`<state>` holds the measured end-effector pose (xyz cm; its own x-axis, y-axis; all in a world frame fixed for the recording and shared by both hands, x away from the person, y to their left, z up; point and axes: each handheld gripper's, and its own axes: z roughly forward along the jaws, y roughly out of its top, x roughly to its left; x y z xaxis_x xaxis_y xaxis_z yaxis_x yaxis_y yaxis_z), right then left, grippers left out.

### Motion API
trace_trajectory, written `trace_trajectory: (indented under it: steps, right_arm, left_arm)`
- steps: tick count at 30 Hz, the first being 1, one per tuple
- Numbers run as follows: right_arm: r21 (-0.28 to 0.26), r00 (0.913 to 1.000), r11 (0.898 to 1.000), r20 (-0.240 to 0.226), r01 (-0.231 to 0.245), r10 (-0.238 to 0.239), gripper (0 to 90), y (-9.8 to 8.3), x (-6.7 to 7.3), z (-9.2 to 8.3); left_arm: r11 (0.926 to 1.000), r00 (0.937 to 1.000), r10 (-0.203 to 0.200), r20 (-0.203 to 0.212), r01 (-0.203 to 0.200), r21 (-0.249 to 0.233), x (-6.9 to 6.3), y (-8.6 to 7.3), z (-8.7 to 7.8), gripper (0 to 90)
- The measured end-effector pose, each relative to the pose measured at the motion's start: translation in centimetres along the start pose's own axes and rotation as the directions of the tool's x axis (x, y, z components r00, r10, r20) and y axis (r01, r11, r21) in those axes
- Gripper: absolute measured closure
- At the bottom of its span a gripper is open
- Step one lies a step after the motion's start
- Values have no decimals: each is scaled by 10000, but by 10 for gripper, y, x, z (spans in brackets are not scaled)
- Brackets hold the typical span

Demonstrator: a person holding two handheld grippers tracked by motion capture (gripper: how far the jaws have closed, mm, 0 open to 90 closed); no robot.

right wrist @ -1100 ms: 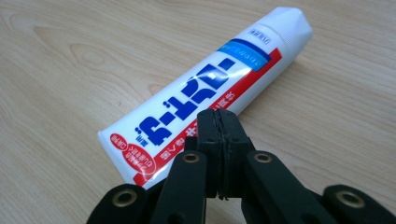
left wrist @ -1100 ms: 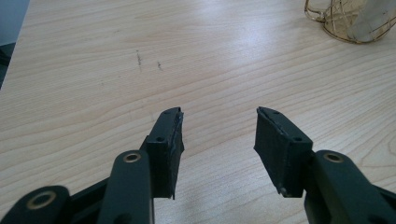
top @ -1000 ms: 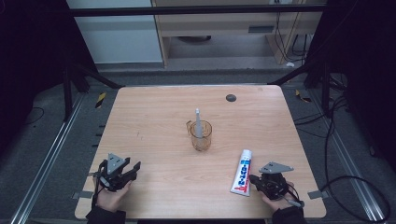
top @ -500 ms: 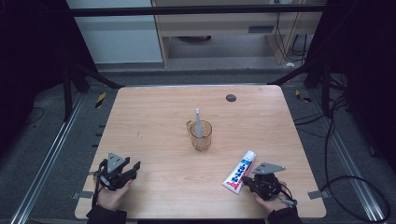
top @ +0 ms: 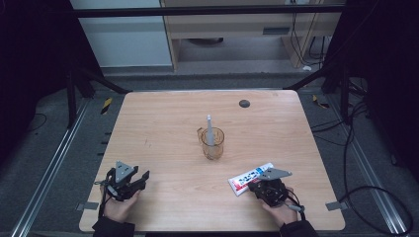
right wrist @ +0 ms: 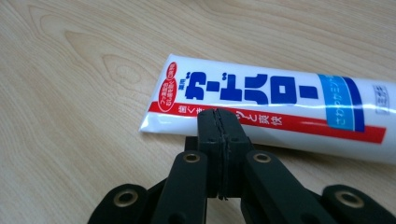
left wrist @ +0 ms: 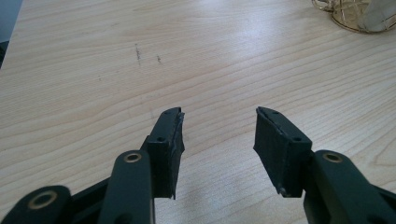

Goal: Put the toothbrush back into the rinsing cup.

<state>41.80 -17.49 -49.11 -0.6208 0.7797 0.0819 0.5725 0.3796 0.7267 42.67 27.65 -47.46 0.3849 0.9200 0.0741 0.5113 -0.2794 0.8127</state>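
Observation:
A white toothpaste tube with red and blue print lies slanted on the wooden table at the front right. My right gripper is just behind it, shut with nothing between the jaws. In the right gripper view its tips rest against the near edge of the tube. My left gripper sits at the front left. It stands open over bare wood in the left gripper view. An amber glass cup stands at mid-table with a white stick-like item upright in it.
A small dark disc lies near the table's far edge. The cup's base shows at the top right of the left gripper view. Bare wood stretches between the two grippers. Dark floor and cables surround the table.
My right gripper has moved left against the tube. The tube has swung from nearly lengthwise to slanted crosswise and slid a little left. The left gripper has stayed put.

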Motion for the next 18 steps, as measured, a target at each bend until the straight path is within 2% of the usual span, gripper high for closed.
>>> trace_trajectory:
  steps: [6,9,11,13,15,17,18]
  right_arm:
    - [87,10000,9999,-1,99,-99,883,5,2,8]
    - [-48,10000,10000,-35,78,-78,879,6,1,6]
    - [-387,9999,9992,-109,-54,50,879,8,-3,1]
    - [-827,9995,9963,199,-219,237,881,13,-12,-6]
    - [-945,9989,9950,300,-330,360,881,14,-16,-9]
    - [-1305,9947,9893,708,-646,743,888,19,-29,-15]
    - [-1305,9947,9893,708,-646,743,888,19,-29,-15]
  left_arm:
    - [10000,10000,-5,-26,4,-13,0,0,0,508]
    - [10000,10000,-3,-42,3,-17,1,0,0,506]
    - [10000,10000,-3,-52,2,-28,1,0,0,505]
    - [10000,10000,-32,-70,32,-47,1,0,0,505]
    - [10000,10000,-18,-87,18,-34,1,0,1,505]
    - [10000,9999,-35,-105,35,-46,1,1,1,505]
    - [10000,9999,-35,-105,35,-46,1,1,1,505]
